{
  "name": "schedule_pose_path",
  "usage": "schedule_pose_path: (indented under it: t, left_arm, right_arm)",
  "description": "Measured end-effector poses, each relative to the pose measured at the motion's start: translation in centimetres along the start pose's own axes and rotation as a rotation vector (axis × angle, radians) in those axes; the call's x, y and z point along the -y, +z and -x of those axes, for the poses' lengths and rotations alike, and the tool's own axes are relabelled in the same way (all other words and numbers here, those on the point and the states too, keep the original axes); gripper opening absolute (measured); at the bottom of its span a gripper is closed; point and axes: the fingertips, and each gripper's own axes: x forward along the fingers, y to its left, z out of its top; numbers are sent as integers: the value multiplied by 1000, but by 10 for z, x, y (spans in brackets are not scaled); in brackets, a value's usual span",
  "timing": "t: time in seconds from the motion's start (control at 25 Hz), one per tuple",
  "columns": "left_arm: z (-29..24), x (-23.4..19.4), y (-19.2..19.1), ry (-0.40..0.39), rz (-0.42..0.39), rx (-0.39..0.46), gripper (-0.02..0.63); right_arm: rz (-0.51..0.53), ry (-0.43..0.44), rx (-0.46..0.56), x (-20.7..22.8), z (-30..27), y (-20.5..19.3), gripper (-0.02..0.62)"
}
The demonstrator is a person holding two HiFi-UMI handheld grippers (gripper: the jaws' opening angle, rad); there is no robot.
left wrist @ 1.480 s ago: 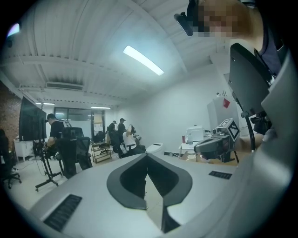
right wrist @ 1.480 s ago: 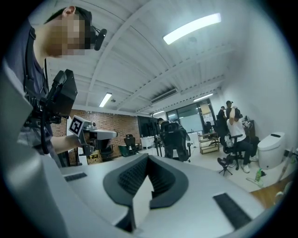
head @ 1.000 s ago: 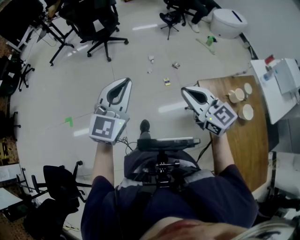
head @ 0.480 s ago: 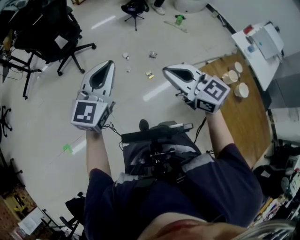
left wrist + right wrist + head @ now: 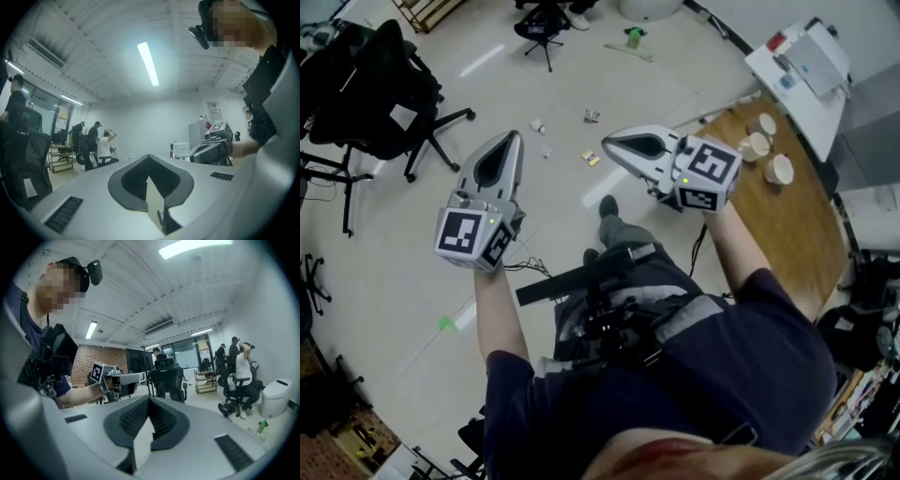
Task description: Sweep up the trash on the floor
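Observation:
Small bits of trash lie scattered on the pale floor: a yellow scrap (image 5: 592,159), a crumpled wrapper (image 5: 592,115) and a white piece (image 5: 538,125). My left gripper (image 5: 514,137) is held level above the floor, shut with nothing in it, its tip just left of the scraps. My right gripper (image 5: 608,147) is also shut and empty, its tip close to the yellow scrap as seen from above. In the left gripper view the closed jaws (image 5: 148,158) point at a far wall, with the right gripper (image 5: 213,147) beside them. The right gripper view shows its closed jaws (image 5: 150,401) and the left gripper (image 5: 118,377).
A wooden table (image 5: 769,202) with several cups (image 5: 779,170) stands at the right, a white desk (image 5: 802,70) beyond it. Black office chairs (image 5: 384,89) fill the left. A green bottle (image 5: 632,37) lies on the floor ahead. People sit at the far end (image 5: 243,376).
The person has turned and stepped forward, one shoe now ahead on the floor. Both grippers swung across with the turn and stayed shut. The trash now lies nearer their tips.

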Motion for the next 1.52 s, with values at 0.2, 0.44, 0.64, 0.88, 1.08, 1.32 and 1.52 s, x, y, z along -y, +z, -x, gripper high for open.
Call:
schedule_pose_path:
  t: [0.2,0.44,0.64,0.88,1.08,1.32,1.52]
  left_arm:
    - [-51,1,10,-83,-59,7,0]
    - [-160,-15,-2,-152,-30,-40,0]
    - [-242,-5,-2,-183,-70,-71,0]
    - [-302,-3,1,-240,-85,-95,0]
    - [-344,0,-7,-312,-107,-122,0]
    - [-395,-3,-13,-433,-134,-142,0]
    - [-428,-32,-16,-572,-145,-144,0]
  right_arm:
    - [-33,-30,37,46,-2,0,18]
    - [-127,-141,110,140,27,-4,18]
    - [-208,-235,161,221,73,-6,18]
    - [-242,-341,189,284,107,-9,18]
    - [-260,-412,173,314,124,-20,18]
    - [-252,-527,158,351,117,-19,18]
    - [-263,-653,160,379,98,-7,20]
